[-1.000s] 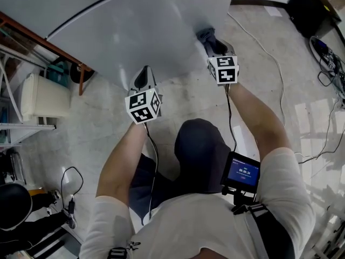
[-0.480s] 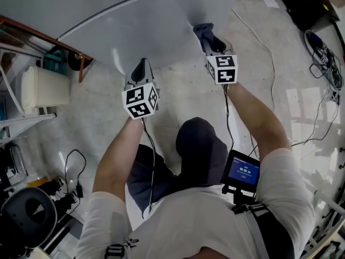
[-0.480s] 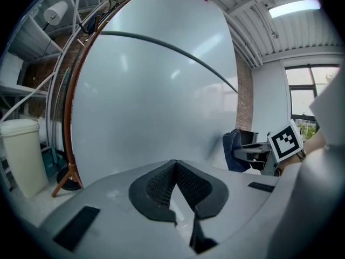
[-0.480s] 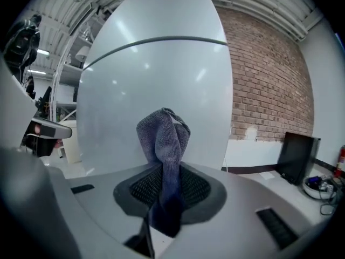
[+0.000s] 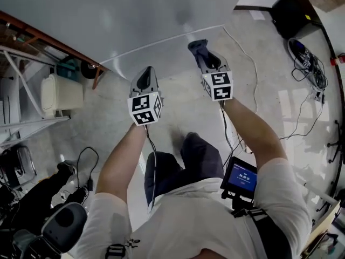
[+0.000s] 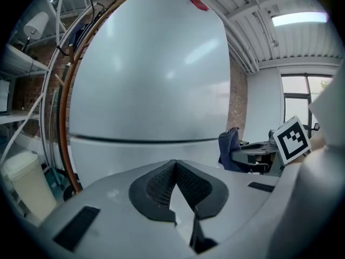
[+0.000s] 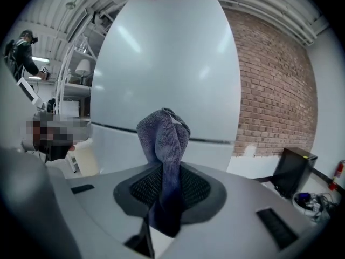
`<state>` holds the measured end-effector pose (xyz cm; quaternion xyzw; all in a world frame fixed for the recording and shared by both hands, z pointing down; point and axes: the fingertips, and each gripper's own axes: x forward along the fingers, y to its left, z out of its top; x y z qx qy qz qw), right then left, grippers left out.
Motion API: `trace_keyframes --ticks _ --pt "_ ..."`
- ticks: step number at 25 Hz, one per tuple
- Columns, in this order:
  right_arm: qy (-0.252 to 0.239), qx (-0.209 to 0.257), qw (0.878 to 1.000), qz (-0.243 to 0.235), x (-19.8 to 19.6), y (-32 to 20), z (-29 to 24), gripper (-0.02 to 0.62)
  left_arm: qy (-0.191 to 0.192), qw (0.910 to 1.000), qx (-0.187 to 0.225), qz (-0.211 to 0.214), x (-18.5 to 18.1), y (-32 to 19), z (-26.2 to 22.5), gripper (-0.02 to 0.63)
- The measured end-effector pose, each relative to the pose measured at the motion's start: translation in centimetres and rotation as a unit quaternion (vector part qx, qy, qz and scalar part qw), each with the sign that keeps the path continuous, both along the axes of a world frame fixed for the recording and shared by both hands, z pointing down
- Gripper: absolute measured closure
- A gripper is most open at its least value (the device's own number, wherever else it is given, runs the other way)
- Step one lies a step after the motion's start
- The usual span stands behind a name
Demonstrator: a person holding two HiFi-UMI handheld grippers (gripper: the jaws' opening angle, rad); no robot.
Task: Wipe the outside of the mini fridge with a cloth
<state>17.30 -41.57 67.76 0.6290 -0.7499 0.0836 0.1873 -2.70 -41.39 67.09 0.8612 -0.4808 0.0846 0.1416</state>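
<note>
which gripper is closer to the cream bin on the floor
Left. In the head view the left gripper sits right of the cream bin; the right gripper, shut on the cloth, is farther right.

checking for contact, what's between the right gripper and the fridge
Only the cloth, clamped in the right gripper and sticking out toward the fridge, as the right gripper view shows.

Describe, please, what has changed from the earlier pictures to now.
The right hand-held gripper and the left hand-held gripper drew back from the mini fridge. The cloth, which earlier seemed to lie against the white front, now stands clear of it. Unchanged: the right one stays shut on the cloth, the left one shut and empty.
</note>
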Motion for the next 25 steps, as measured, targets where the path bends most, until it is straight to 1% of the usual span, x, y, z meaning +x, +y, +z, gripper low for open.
trace_keyframes --ticks 5,9,14,18,22,25 --pt "-0.015 0.007 1.0 -0.002 -0.2 1.5 -11.4 0.509 0.002 1.0 0.005 -0.002 -0.9 1.2 -10.5 0.603" --pt "-0.024 0.015 1.0 -0.012 -0.4 3.9 -19.5 0.509 0.013 0.9999 0.005 -0.004 -1.3 3.8 -18.2 0.603" --pt "-0.031 0.055 0.997 -0.04 -2.0 4.0 -28.6 0.509 0.029 0.9987 0.035 -0.022 -2.8 4.5 -26.5 0.603" --pt "-0.041 0.08 0.995 -0.051 -2.2 5.2 -33.1 0.509 0.033 0.9972 0.056 -0.037 -3.5 6.0 -30.8 0.603" --pt "-0.052 0.094 0.992 -0.057 -1.7 6.2 -35.3 0.509 0.037 0.9954 0.07 -0.054 -3.8 7.3 -32.8 0.603" --pt "-0.057 0.1 0.992 -0.058 -1.7 6.9 -36.3 0.509 0.04 0.9942 0.08 -0.06 -4.3 8.0 -33.9 0.603"
